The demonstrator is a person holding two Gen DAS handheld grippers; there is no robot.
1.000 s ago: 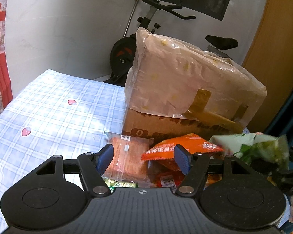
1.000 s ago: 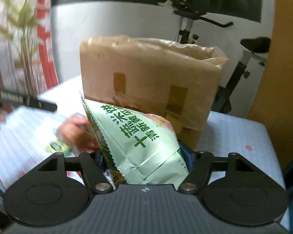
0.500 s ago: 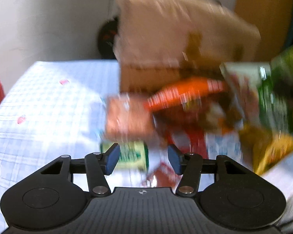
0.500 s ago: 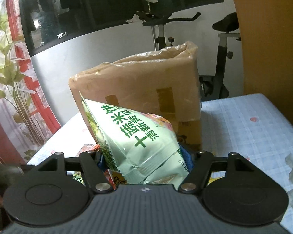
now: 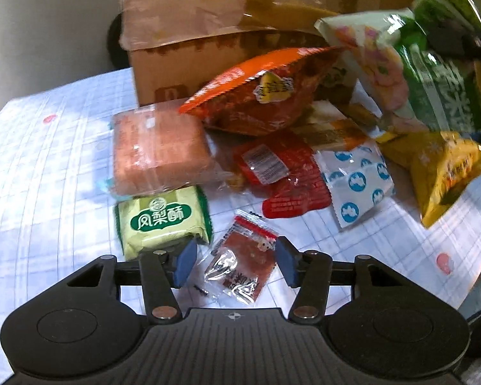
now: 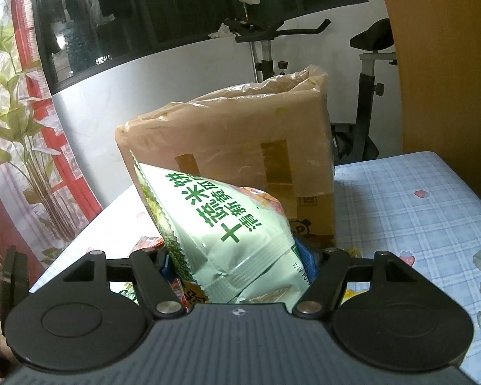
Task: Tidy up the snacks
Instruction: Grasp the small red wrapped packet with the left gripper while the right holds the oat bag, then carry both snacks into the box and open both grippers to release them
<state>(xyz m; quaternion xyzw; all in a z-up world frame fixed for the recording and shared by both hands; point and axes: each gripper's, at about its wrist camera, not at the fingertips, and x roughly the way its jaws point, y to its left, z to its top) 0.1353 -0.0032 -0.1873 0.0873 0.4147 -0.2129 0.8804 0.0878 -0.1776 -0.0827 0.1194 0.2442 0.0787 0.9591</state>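
Note:
A heap of snack packs lies on the blue checked tablecloth (image 5: 48, 192). My left gripper (image 5: 235, 263) points down at the cloth, open, with a small clear packet of red snack (image 5: 243, 256) lying between its blue pads; the left pad stands clear of it. Beside the left fingertip sits a green pineapple-cake pack (image 5: 162, 221). My right gripper (image 6: 237, 260) is shut on a pale green snack bag (image 6: 215, 218), held up off the table; the left wrist view shows that bag (image 5: 433, 73) at its upper right.
Behind the heap stands a plastic-wrapped cardboard box (image 6: 240, 147). In the heap are an orange bag (image 5: 266, 96), a pink wrapped cake (image 5: 157, 150), a red packet (image 5: 288, 173), a white-and-blue packet (image 5: 356, 179) and a yellow bag (image 5: 442, 166). An exercise bike (image 6: 368, 64) stands beyond the table.
My left gripper has dropped toward the table and its jaws have narrowed; the small packet now lies between them. The right gripper has rolled a little, with the green bag still in it.

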